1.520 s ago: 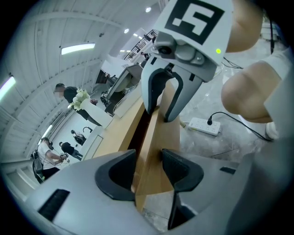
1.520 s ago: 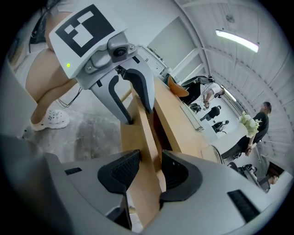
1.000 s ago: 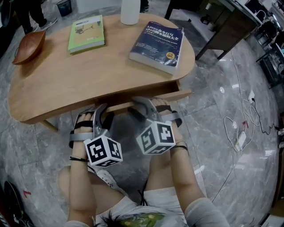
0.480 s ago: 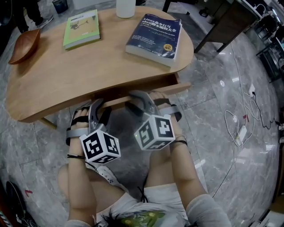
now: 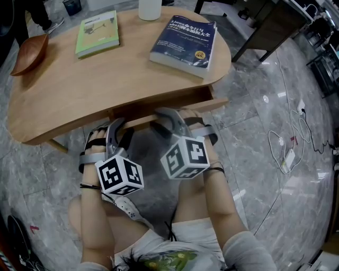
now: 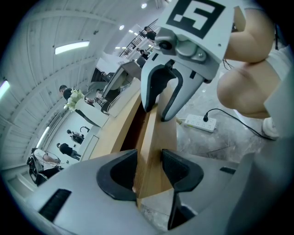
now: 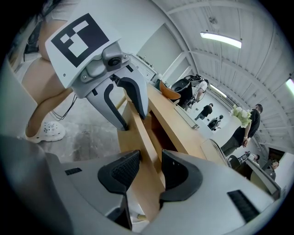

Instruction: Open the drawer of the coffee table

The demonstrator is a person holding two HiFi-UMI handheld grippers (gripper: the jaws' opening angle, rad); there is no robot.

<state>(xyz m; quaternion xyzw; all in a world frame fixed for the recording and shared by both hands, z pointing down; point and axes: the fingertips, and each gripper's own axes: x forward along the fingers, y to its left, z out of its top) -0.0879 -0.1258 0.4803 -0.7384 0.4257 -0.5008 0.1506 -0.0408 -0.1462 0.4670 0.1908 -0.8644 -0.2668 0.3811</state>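
Fingers [image 6: 118, 173] of the left gripper [image 6: 148, 166] are clenched on the drawer front [image 6: 158, 131], one dark pad on each face of the wooden panel near its left end. Those of the right gripper [image 7: 150, 167] grasp the same panel farther to the right, pads likewise pressed to both faces. In the head view both grippers reach side by side under the near edge of the coffee table [image 5: 106, 87].

The drawer front sits just below the tabletop's near edge and stands out from it a little, most plainly at its right end. The space behind it is a dark slot, and I cannot tell what is inside. On the tabletop, a brown wooden dish [image 5: 29, 54] lies at the far left edge, its hollow showing bare wood. A white container [image 5: 150, 9] stands at the far edge, cut off by the picture, its contents hidden. A green book [image 5: 97, 33] and a thick blue book [image 5: 184, 43] lie flat on the tabletop, well apart. A power strip [image 5: 287, 159] with its cable lies on the marble floor to the right.

Compared with a second ago, the grippers hold the same spots on the panel and the drawer front stands no farther out. Only the table sits slightly higher in the head view, with the white container cut off more.
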